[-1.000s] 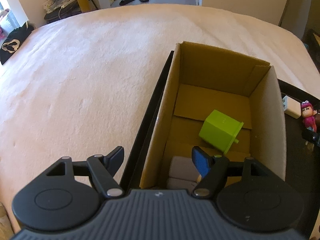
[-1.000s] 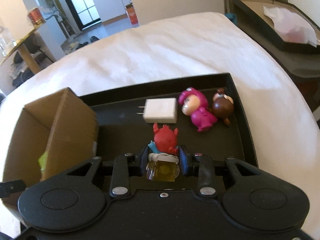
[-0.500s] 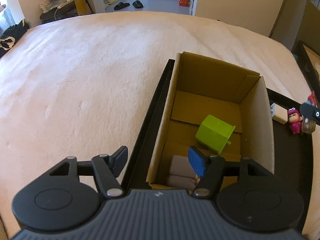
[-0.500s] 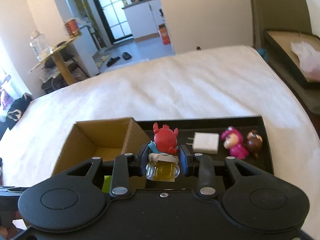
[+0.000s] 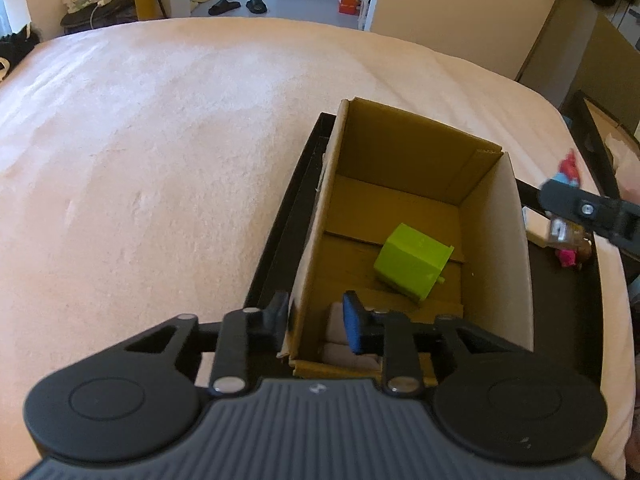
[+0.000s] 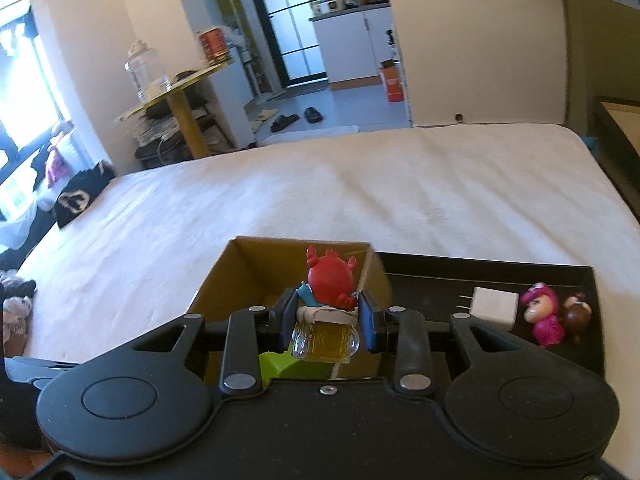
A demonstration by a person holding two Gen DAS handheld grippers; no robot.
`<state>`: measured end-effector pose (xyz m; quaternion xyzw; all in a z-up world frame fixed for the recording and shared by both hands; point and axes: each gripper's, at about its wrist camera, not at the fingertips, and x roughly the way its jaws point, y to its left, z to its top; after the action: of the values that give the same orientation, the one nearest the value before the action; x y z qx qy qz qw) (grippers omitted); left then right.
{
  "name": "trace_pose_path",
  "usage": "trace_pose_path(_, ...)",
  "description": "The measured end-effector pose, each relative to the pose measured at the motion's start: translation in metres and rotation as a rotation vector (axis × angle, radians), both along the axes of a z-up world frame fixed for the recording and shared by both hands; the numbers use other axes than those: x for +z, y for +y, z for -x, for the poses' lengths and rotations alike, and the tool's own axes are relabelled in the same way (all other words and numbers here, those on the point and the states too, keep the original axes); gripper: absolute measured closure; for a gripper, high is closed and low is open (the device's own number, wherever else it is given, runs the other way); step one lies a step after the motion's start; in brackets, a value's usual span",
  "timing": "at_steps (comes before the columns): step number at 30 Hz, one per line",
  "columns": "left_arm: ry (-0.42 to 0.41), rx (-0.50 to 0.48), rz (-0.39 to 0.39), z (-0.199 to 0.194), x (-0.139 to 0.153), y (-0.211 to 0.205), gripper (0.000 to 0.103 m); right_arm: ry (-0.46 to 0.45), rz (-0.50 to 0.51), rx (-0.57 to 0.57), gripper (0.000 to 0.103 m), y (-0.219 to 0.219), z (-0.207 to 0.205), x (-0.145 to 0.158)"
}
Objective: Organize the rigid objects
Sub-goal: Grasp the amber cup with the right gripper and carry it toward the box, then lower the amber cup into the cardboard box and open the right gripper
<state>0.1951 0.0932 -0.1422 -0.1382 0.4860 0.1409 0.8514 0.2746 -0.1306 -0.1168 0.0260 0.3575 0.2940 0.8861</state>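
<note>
My right gripper [image 6: 326,322] is shut on a red crab figurine [image 6: 330,286] with a clear yellow mug base and holds it above the right wall of the open cardboard box [image 6: 224,280]. It also shows at the right edge of the left wrist view [image 5: 576,208]. My left gripper [image 5: 316,324] straddles the box's [image 5: 516,240] near left wall, one finger on each side. Inside lie a lime green cup [image 5: 412,266] and a grey block [image 5: 340,332]. A white charger [image 6: 494,306], a pink figurine [image 6: 542,316] and a brown figurine [image 6: 576,314] lie on the black tray [image 6: 440,284].
The tray [image 5: 280,224] and box sit on a bed with a pale blanket [image 5: 140,160]. A second dark tray [image 6: 616,128] with a cardboard liner stands off the bed at the right. Beyond the bed are a yellow table [image 6: 180,92] and slippers on the floor.
My right gripper has lifted the red crab figurine off the tray and carried it left, over the box. My left gripper has closed in on the box's left wall.
</note>
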Motion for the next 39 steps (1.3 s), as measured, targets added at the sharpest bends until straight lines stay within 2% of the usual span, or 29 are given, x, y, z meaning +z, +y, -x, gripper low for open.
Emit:
trace_pose_path(8,-0.004,0.015,0.013,0.001,-0.007,0.009,0.092,0.004,0.035,0.066,0.071,0.03,0.001,-0.007)
trace_pose_path(24,-0.02,-0.005,0.046,0.004,-0.008,0.017,0.092,0.015,0.124,0.117,0.07,0.071,0.006,-0.038)
trace_pose_path(26,-0.02,-0.006,0.051,0.004,-0.009,0.018,0.092,0.013,0.131,0.125,0.068,0.076,0.007,-0.039)
trace_pose_path(27,-0.02,-0.006,0.051,0.004,-0.009,0.019,0.092,0.014,0.132,0.134,0.064,0.078,0.008,-0.04)
trace_pose_path(28,-0.02,-0.006,0.054,0.004,-0.009,0.019,0.092,0.012,0.134,0.14,0.055,0.078,0.009,-0.041)
trace_pose_path(31,-0.019,-0.002,0.056,0.003,-0.009,0.02,0.092,-0.003,0.147,0.133,0.054,0.076,0.012,-0.039)
trace_pose_path(39,-0.011,-0.002,0.049,0.001,-0.008,0.017,0.092,0.007,0.105,0.099,0.054,0.059,0.015,-0.022)
